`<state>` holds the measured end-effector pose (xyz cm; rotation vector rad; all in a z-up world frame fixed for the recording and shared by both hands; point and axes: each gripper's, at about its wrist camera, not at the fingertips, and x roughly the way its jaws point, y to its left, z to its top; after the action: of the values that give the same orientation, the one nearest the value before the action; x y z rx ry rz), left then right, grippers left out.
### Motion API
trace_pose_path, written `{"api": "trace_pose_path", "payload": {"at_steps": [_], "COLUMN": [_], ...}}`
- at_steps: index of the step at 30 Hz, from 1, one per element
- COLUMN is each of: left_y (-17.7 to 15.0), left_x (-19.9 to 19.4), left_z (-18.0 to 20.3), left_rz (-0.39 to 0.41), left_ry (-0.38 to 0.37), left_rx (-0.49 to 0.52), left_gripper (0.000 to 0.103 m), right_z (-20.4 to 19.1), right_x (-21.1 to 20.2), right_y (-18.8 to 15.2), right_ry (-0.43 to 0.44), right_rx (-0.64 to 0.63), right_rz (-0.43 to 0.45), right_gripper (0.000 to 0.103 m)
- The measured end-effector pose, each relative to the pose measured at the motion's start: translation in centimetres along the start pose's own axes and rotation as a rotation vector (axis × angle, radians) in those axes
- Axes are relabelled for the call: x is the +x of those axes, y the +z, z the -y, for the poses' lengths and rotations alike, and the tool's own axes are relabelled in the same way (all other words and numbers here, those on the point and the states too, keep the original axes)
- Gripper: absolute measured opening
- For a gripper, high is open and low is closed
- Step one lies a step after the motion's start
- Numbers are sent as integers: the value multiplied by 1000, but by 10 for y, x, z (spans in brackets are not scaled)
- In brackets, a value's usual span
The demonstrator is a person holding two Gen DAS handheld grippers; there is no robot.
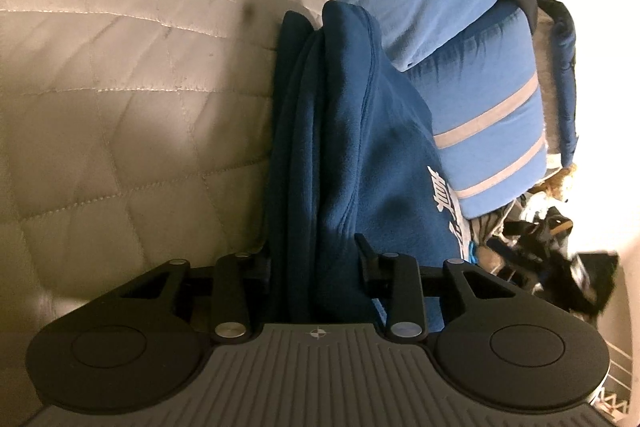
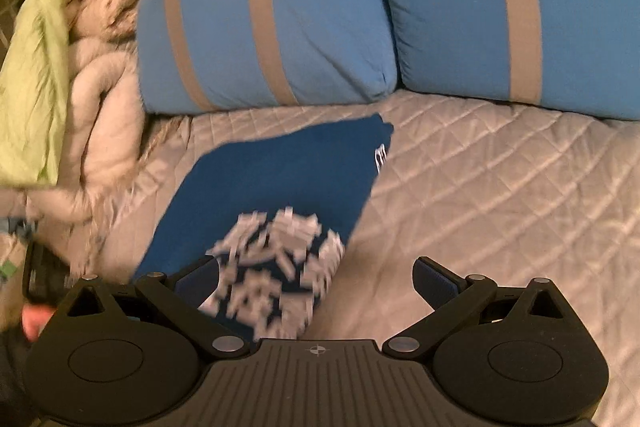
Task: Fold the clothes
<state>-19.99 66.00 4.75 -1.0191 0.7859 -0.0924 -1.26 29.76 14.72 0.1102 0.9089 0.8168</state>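
Observation:
A dark blue garment with white print point(image 2: 280, 187) lies folded on the quilted grey bed cover point(image 2: 500, 187). In the left wrist view the same blue garment point(image 1: 340, 147) fills the gap between my left gripper's point(image 1: 316, 259) fingers, which are closed in on a thick bunch of its folded edge. My right gripper point(image 2: 316, 279) is open and empty, just above the near end of the garment, with its left finger over the cloth and its right finger over the bed cover.
Two light blue pillows with grey stripes point(image 2: 272, 19) lie at the head of the bed. A heap of white and light green bedding point(image 2: 72, 47) sits at the left. A dark jumble of clothes point(image 1: 560, 259) lies beside the bed.

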Motion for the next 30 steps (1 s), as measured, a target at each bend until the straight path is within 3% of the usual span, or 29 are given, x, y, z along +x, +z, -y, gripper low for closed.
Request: {"api": "trace_pose_path", "payload": {"at_steps": [7,13,19,21,23,25,30], "left_y": [-3,-4,-6,-6,-7,-8,-18], "left_x": [1,2,1,1,0,-4,-30], "left_z": [10,15,20,21,17,13,42], "left_rz": [18,24,25,24,31,44,72], "left_ry": [46,72,91,93,76,52,9], "left_rx": [51,79,87,82,49,6,33], "left_gripper": [35,35,34,34,33,29,26], "right_z": [29,57,62,53,46,43,9], "right_x": [69,116,160,164,163,153,94], "right_y": [23,32,37,39,42,46,65], "right_ry": [-20,77,148,142,110,127,135], "right_rx": [98,263,381,369,367,390,256], "right_rz": [-21,-20,-47,-36,-38,-31,10], "right_gripper": [102,102,90,79,51,35,27]}}
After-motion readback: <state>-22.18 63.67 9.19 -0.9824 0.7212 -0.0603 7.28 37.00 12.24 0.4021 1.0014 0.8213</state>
